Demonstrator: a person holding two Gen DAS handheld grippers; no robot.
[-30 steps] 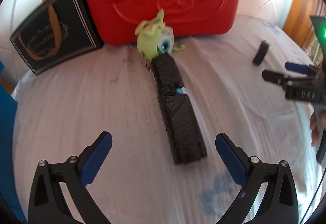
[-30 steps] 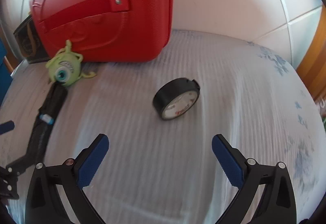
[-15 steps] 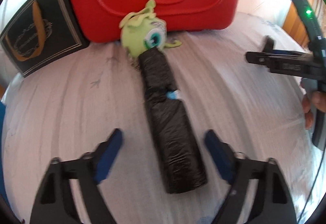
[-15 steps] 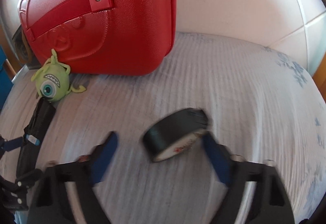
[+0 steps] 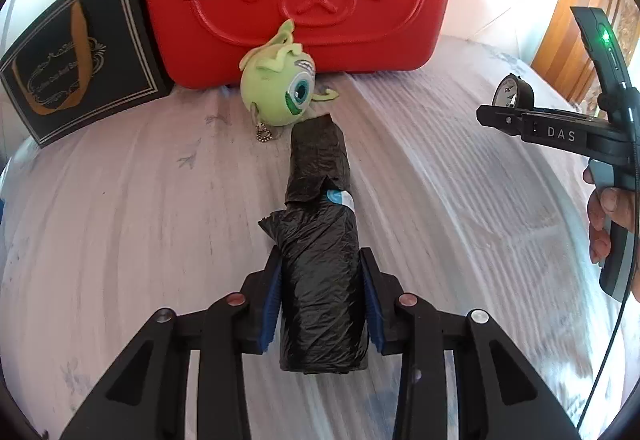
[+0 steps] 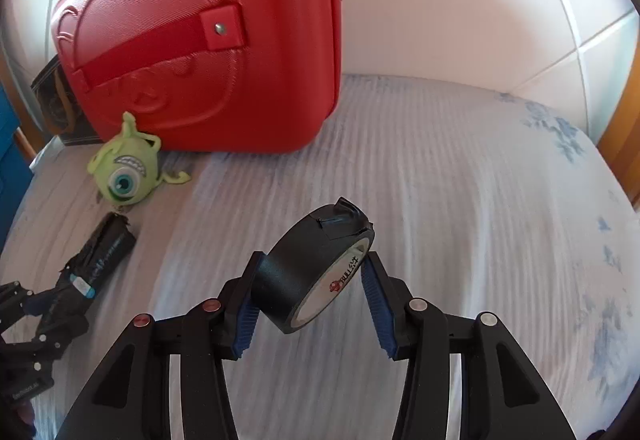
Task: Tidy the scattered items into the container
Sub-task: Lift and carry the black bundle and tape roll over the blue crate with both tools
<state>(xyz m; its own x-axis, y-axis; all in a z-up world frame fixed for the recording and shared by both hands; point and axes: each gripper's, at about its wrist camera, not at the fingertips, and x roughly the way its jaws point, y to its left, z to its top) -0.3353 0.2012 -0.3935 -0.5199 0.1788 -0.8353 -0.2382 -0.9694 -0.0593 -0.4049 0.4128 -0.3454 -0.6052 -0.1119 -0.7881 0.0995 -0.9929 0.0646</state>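
Note:
A roll of black plastic bags (image 5: 320, 240) lies lengthwise on the bed sheet. My left gripper (image 5: 321, 268) has its jaws closing, and both blue pads press on the roll's near half. A roll of black tape (image 6: 316, 244) stands tilted between the blue pads of my right gripper (image 6: 314, 272), whose jaws are closing and touch it on both sides. In the left wrist view the tape (image 5: 510, 92) shows at the right gripper's tip. The red bear-face case (image 5: 300, 0) stands shut at the back. A green one-eyed plush (image 5: 282, 90) leans against its base, just beyond the bag roll.
A black box with gold print (image 5: 76, 68) leans left of the red case (image 6: 200, 60). The striped sheet (image 6: 460, 180) covers the bed, with white wall tiles behind and wood trim at the right edge. A person's hand (image 5: 604, 216) holds the right gripper's handle.
Both grippers were wide open a second ago and have closed. The left moved forward over the bag roll and gripped it. The right came down onto the tape roll and gripped it.

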